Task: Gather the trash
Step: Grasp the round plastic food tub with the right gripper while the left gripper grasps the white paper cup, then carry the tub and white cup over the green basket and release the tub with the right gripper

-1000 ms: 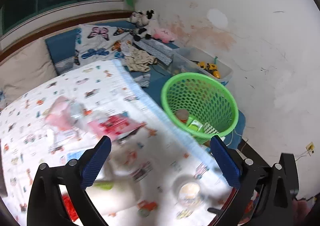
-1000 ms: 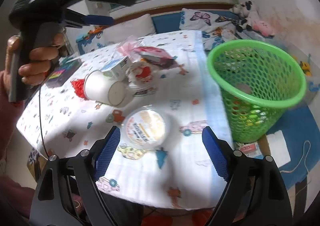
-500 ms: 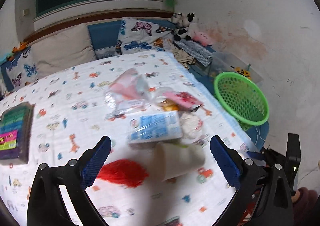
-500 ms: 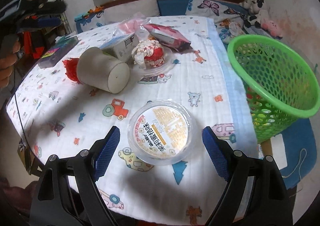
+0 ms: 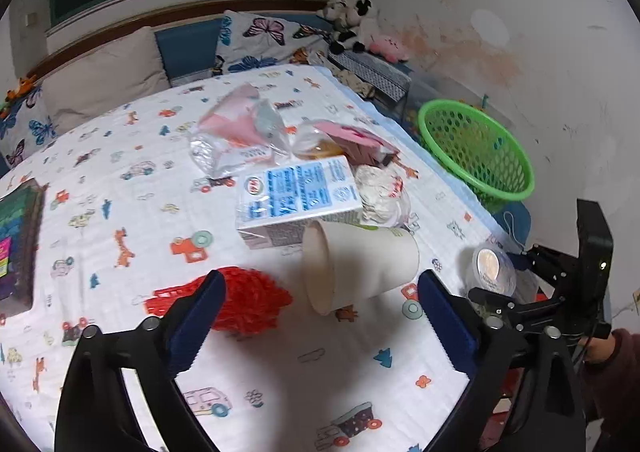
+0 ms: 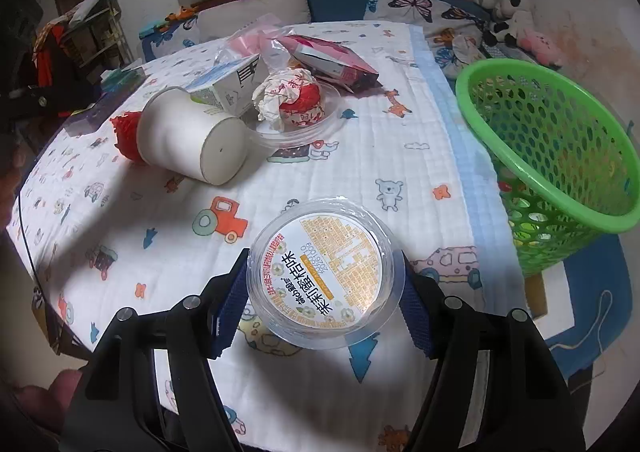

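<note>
A round clear plastic container [image 6: 324, 276] with an orange-printed lid lies near the table's front edge. My right gripper [image 6: 324, 272] is closing on it, and both blue pads touch its rim. A white paper cup [image 5: 360, 264] lies on its side just ahead of my left gripper [image 5: 320, 288]. Its jaws are wide and closing, with nothing between the pads. Red mesh [image 5: 248, 304] lies by the left finger. Behind the cup sit a blue milk carton [image 5: 296, 191], a crumpled wrapper [image 6: 288, 99] in a clear tray, and a pink packet [image 6: 332, 55].
A green mesh basket [image 6: 520, 63] stands off the table's right edge, also in the left wrist view [image 5: 480, 155]. A clear bag [image 5: 240, 131] with pink inside lies further back. A dark box [image 5: 16, 236] sits at the table's left. Cushions and plush toys line the wall.
The left view swung from the green basket to the trash pile and sank toward the paper cup. The right gripper came down around the round container and its jaws narrowed onto it.
</note>
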`<state>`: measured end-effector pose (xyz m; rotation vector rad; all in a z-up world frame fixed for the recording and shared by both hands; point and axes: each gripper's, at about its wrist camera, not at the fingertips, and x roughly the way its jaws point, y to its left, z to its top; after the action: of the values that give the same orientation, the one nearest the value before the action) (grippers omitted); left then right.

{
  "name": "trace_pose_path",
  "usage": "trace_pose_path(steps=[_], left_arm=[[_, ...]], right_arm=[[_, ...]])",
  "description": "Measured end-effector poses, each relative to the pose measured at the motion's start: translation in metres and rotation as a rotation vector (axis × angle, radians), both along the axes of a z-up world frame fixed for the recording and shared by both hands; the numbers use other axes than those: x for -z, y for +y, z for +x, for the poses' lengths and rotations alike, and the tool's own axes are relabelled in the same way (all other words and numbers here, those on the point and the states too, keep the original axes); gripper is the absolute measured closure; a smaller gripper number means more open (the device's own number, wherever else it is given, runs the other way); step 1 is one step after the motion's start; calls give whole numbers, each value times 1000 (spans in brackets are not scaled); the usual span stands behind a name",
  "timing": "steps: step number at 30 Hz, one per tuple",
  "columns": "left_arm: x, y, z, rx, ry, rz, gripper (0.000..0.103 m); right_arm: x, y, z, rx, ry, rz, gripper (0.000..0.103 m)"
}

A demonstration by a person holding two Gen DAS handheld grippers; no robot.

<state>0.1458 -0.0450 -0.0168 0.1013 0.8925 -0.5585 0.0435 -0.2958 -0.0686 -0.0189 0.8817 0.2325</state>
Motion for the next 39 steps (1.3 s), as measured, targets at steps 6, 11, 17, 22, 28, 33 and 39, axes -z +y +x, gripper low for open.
trace_pose_path(steps=[6, 11, 17, 22, 28, 33, 39], left_arm=[[19, -13, 11, 20, 71, -20, 32], [28, -18, 20, 36, 110, -66, 38], [37, -24, 25, 60, 135, -76, 44], [42, -27, 24, 85, 151, -107, 67], [34, -29, 12, 114, 138, -158, 90], [19, -34, 0, 147, 108, -176, 100], [0, -46, -7, 177, 74, -192, 100]], right_arm=[[-6, -5, -4, 15, -9, 11, 35], [-14, -9, -7, 21, -24, 16, 35], [-23, -16, -12, 40, -31, 38, 35], [-32, -21, -14, 62, -40, 40, 35], [-47, -30, -16, 98, -53, 42, 35], [-62, -40, -17, 126, -77, 31, 35], [-70, -60, -7, 161, -89, 11, 35]])
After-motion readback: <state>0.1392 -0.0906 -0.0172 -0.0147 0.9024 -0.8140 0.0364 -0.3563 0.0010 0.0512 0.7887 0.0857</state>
